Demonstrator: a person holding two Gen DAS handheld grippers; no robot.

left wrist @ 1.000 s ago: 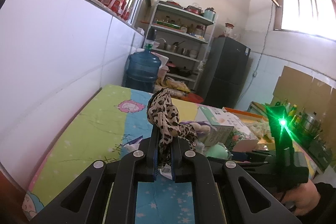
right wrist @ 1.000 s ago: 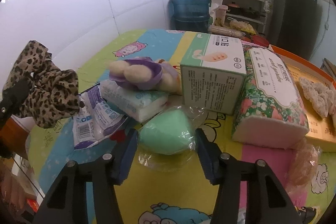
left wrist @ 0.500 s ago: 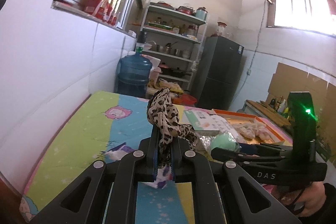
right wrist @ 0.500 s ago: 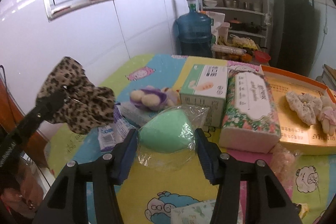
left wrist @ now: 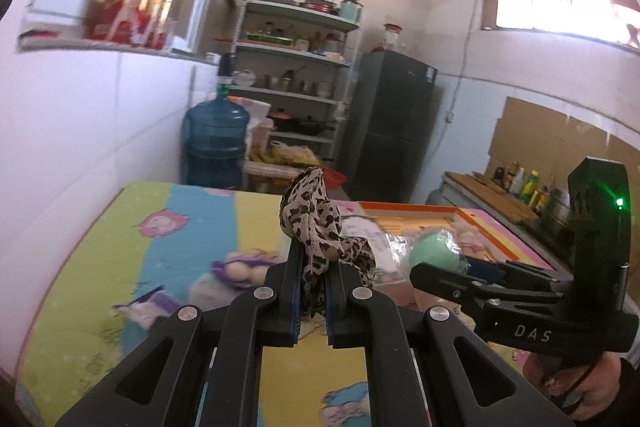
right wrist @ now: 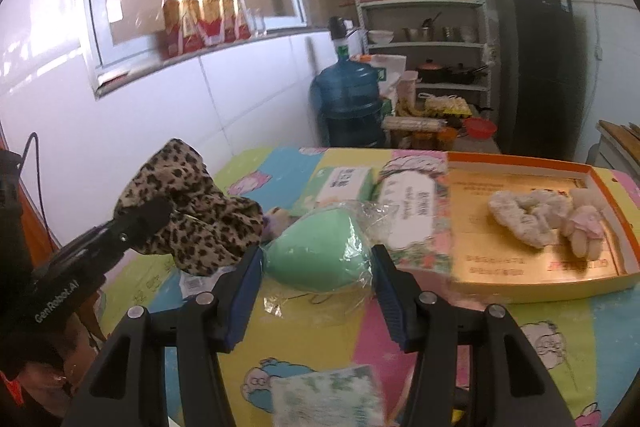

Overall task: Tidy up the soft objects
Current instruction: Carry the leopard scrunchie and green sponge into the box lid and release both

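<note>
While the left gripper (left wrist: 312,279) has its fingers (left wrist: 294,267) drawn narrow and clamped on a leopard-print scrunchie (left wrist: 316,231), the fabric bunches above the tips and hangs clear of the surface below. Seen from the right wrist, the same scrunchie (right wrist: 188,211) sits at the end of the left gripper (right wrist: 140,219), lifted above the counter's (right wrist: 552,343) near left part. The right gripper (right wrist: 318,263) holds its fingers (right wrist: 246,279) partly apart, pressed on either side of a mint-green soft ball (right wrist: 320,255) in crinkled clear wrap; the ball (left wrist: 436,255) also shows in the left view, ahead of the right gripper (left wrist: 440,275), whose handle is held by a hand (left wrist: 576,383). Beyond the ball lie a floral tissue pack (right wrist: 416,211) and, just beside it on the left, a green-and-white box (right wrist: 344,183). To the right an orange-rimmed tray (right wrist: 600,179) holds a pale fluffy scrunchie (right wrist: 520,215) touching a small pink plush toy (right wrist: 584,227). A purple-and-cream plush (left wrist: 240,267) lies blurred on the counter in the left view. A cartoon-print cloth in yellow, blue, green and pink covers the counter. Farther back stand a blue water jug (right wrist: 348,99), a shelf rack (right wrist: 420,3) and a dark refrigerator (right wrist: 532,67).
</note>
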